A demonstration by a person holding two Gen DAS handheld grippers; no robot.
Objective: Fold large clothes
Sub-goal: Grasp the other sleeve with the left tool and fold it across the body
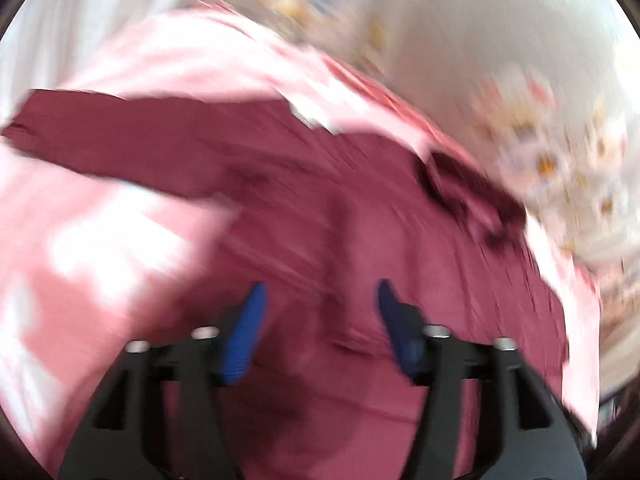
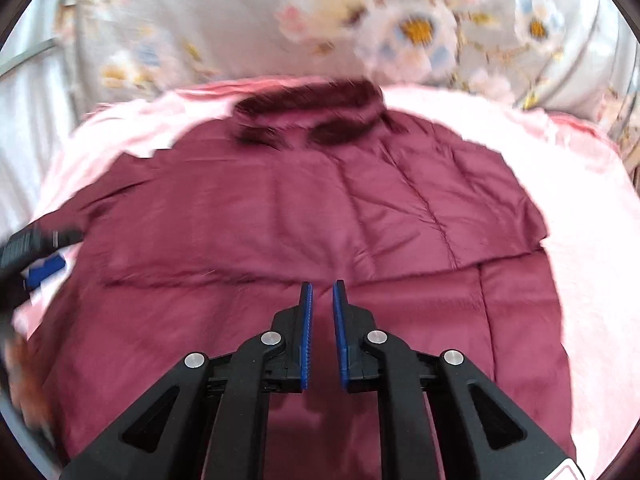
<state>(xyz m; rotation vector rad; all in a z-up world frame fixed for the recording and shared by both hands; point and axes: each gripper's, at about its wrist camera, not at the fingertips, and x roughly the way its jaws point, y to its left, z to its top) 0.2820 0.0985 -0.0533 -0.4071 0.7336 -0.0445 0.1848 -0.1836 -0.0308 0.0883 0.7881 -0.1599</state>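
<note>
Lying spread on a pink blanket (image 2: 592, 184) over the bed, the dark red padded jacket (image 2: 280, 216) looks only partly folded: in the right wrist view its right side seems turned in over the body, while in the blurred left wrist view a sleeve (image 1: 120, 140) reaches out across the blanket, collar (image 2: 308, 116) toward the flowered bedding (image 2: 416, 28). The left gripper (image 1: 320, 292) hovers over the jacket with jaws well apart and nothing between them. The right gripper (image 2: 322, 292) is nearly closed, a narrow empty gap showing, so most folding seems left.
</note>
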